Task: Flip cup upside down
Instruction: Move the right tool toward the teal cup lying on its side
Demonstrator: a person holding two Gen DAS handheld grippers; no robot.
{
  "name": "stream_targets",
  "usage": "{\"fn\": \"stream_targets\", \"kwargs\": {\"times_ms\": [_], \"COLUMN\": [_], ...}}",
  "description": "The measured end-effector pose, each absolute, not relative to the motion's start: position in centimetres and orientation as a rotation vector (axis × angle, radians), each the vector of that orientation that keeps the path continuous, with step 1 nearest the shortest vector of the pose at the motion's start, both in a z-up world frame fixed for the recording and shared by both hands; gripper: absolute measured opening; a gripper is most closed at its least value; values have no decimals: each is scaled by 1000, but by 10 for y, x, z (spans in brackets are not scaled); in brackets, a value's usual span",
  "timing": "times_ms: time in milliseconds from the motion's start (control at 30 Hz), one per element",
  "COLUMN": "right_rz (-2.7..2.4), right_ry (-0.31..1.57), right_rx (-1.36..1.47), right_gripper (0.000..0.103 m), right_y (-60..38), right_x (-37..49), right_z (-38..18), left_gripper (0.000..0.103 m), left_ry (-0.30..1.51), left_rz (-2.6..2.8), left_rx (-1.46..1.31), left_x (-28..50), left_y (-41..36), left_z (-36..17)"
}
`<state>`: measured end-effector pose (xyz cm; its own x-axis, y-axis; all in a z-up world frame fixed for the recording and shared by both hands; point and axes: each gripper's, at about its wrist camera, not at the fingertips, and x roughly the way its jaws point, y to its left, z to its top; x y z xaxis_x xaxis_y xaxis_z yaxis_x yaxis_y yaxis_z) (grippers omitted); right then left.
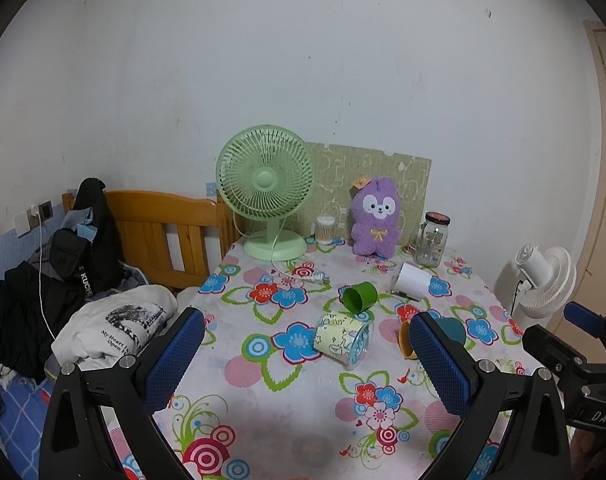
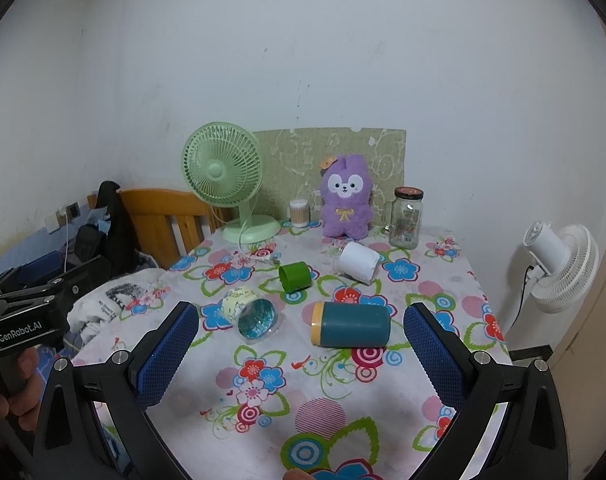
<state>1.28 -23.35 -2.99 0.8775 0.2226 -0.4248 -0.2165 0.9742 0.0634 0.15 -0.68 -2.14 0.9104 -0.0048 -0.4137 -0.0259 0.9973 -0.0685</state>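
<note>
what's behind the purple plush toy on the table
Behind the purple plush toy a green patterned board leans on the wall. The toy covers the board's lower middle, so anything tucked there cannot be seen. A glass jar stands beside the toy, not behind it.

Right tongs (image 2: 301, 344) spread wide above the tabletop (image 2: 263, 396); teal cup (image 2: 353, 325) on its side mid-tabletop, patterned cup (image 2: 251, 312), green cup (image 2: 294, 277) and white cup (image 2: 358, 261) likewise toppled.

Green fan (image 2: 222, 168), purple plush (image 2: 346, 196) and glass jar (image 2: 406, 218) along the wall
</note>
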Motion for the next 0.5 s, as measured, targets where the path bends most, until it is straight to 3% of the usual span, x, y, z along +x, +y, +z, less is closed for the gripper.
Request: {"fn": "stream_targets", "kwargs": {"times_ms": [500], "right_rz": [322], "right_ry": [605], "right_rx": [-183], "right_gripper": [103], "right_y": [-245], "right_x": [88], "right_z": [-64], "left_gripper": [103], "left_ry": [599], "left_rz": [-3], "left_rx": [-51], "left_x": [46], "left_y": [-25], "left_z": [-70]}}
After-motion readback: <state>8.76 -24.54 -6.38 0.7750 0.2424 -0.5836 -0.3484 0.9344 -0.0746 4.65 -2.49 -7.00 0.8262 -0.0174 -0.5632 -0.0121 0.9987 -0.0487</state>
